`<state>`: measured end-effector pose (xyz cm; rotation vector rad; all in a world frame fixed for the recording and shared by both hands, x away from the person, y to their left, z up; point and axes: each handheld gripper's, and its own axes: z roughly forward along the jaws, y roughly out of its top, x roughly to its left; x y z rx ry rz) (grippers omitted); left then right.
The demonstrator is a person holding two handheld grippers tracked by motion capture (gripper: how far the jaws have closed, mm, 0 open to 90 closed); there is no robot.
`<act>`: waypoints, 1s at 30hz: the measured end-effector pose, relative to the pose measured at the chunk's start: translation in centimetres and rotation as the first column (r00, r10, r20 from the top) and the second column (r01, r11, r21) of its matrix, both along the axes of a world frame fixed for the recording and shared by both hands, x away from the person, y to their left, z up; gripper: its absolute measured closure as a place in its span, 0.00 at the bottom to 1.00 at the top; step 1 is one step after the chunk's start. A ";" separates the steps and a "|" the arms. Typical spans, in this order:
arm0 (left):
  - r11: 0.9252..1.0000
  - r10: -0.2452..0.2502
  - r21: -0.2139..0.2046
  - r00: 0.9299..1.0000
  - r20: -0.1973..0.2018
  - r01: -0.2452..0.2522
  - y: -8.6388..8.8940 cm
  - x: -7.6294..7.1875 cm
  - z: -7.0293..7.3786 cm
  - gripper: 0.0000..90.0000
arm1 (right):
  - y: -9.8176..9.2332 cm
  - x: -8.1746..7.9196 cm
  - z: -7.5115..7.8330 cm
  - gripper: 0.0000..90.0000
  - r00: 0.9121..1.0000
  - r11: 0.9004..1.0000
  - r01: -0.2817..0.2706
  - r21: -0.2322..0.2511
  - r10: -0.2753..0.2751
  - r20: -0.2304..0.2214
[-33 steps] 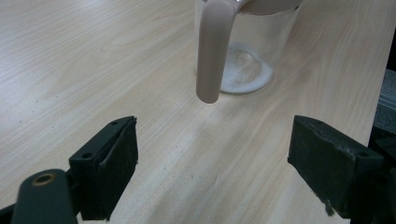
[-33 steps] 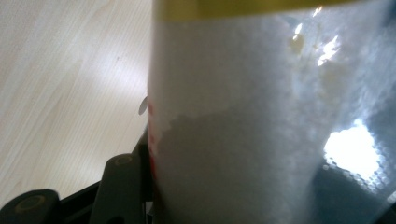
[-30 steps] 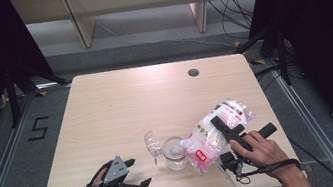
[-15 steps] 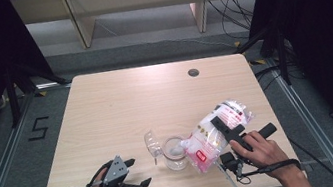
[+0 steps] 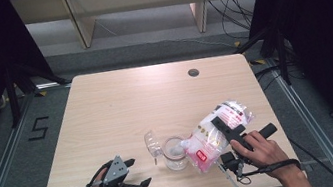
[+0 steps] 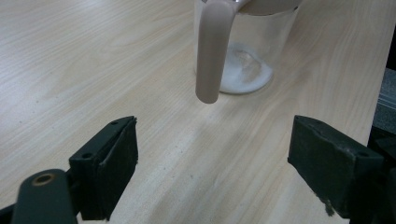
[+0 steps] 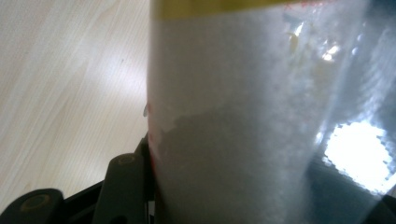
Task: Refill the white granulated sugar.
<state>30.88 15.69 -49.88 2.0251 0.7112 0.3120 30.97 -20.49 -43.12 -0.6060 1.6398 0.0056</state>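
On the left, the left tool (image 5: 134,174) rests low near the front edge of the counter (image 5: 121,105), its jaws spread wide with nothing between them; in the left gripper view the clear cup (image 6: 245,46) stands ahead of it, upright, with a little white powder on its bottom and a beige handle (image 6: 212,51) hanging down its near side. In the high view the cup (image 5: 175,153) sits near the middle of the front of the counter, with a clear lid (image 5: 152,144) lying just beside it on its left.

To the right, the right tool (image 5: 224,127) grips a plastic bag of white powder (image 5: 214,136) around its middle, the jaws about half closed on it (the right gripper view shows the bag's film pressed between them). The bag's long axis runs diagonally, from its raised far-right end down to its mouth at the near left, which points into the cup's opening.

The main risk, as I judge it, is spillage: the mouth sits at the cup's rim rather than deep inside, so a steeper tilt or a sudden slump of powder could send it over the edge onto the counter. The cup is unheld, so a nudge from the bag could also tip or slide it. The soft film might slip in the grip as well.
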 end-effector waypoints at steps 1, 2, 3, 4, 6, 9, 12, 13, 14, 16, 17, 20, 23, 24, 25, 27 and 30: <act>1.000 0.000 0.000 1.000 0.000 0.000 0.0 0.0 0.0 0.17 | 0.0 0.0 0.0 0.56 1.000 1.000 0.003 0.002 -0.003 -0.003; 1.000 -0.001 0.000 1.000 0.000 0.001 0.0 0.0 0.0 0.17 | -0.1 -0.1 -0.1 0.56 1.000 1.000 0.014 0.011 -0.013 -0.009; 1.000 -0.002 -0.005 1.000 -0.001 0.002 0.0 0.0 0.0 0.17 | -0.1 -0.1 -0.2 0.56 1.000 0.999 0.025 0.025 -0.025 -0.013; 1.000 -0.002 -0.006 1.000 -0.001 0.002 0.0 0.0 0.0 0.17 | 0.0 -0.1 -0.1 0.56 1.000 1.000 0.011 0.014 -0.011 -0.008; 1.000 -0.001 0.000 1.000 0.000 0.001 0.0 0.0 0.0 0.17 | -0.1 -0.2 -0.2 0.57 0.999 0.999 0.028 0.025 -0.027 -0.018; 1.000 -0.001 -0.001 1.000 0.000 0.001 0.0 0.0 0.0 0.17 | -0.1 -0.2 -0.2 0.57 0.999 0.999 0.031 0.023 -0.030 -0.021; 1.000 -0.002 -0.006 1.000 -0.001 0.002 0.0 0.0 0.0 0.17 | -0.1 -0.1 -0.3 0.57 1.000 0.999 0.024 0.026 -0.023 -0.015; 1.000 -0.001 -0.006 1.000 -0.002 0.001 0.0 0.0 0.0 0.17 | -0.1 -0.1 -0.3 0.57 1.000 0.999 0.024 0.025 -0.023 -0.015; 1.000 -0.002 -0.002 1.000 0.000 0.002 0.0 0.0 0.0 0.17 | -0.1 -0.1 -0.2 0.57 1.000 1.000 0.023 0.021 -0.022 -0.014; 1.000 -0.001 -0.001 1.000 0.000 0.001 0.0 0.0 0.0 0.17 | 0.0 0.0 0.0 0.57 1.000 1.000 -0.001 -0.002 0.001 -0.002; 1.000 -0.001 -0.006 1.000 -0.002 0.001 0.0 0.0 0.0 0.17 | 0.0 0.0 -0.1 0.57 1.000 1.000 0.000 0.000 0.000 -0.003; 1.000 -0.001 -0.006 1.000 -0.002 0.001 0.0 0.0 0.0 0.17 | 0.0 0.0 -0.1 0.57 1.000 1.000 0.001 0.001 0.000 -0.004; 1.000 0.001 0.002 1.000 0.000 -0.001 0.0 0.0 0.0 0.17 | 0.0 0.0 -0.1 0.57 1.000 1.000 -0.001 0.003 0.001 -0.004; 1.000 0.003 0.002 1.000 -0.001 -0.003 0.0 0.0 0.0 0.17 | 0.0 0.0 -0.1 0.57 1.000 1.000 0.003 0.004 -0.003 -0.006; 1.000 0.001 0.001 1.000 0.000 -0.001 0.0 0.0 0.0 0.17 | 0.0 0.0 0.0 0.57 1.000 1.000 -0.001 0.001 0.001 -0.005; 1.000 -0.001 -0.001 1.000 0.000 0.001 0.0 0.0 0.0 0.17 | 0.0 0.0 0.0 0.57 1.000 1.000 -0.001 0.004 0.001 -0.004; 1.000 -0.002 -0.002 1.000 0.000 0.002 0.0 0.0 0.0 0.17 | 0.0 0.0 0.0 0.57 1.000 1.000 -0.001 0.004 0.001 -0.005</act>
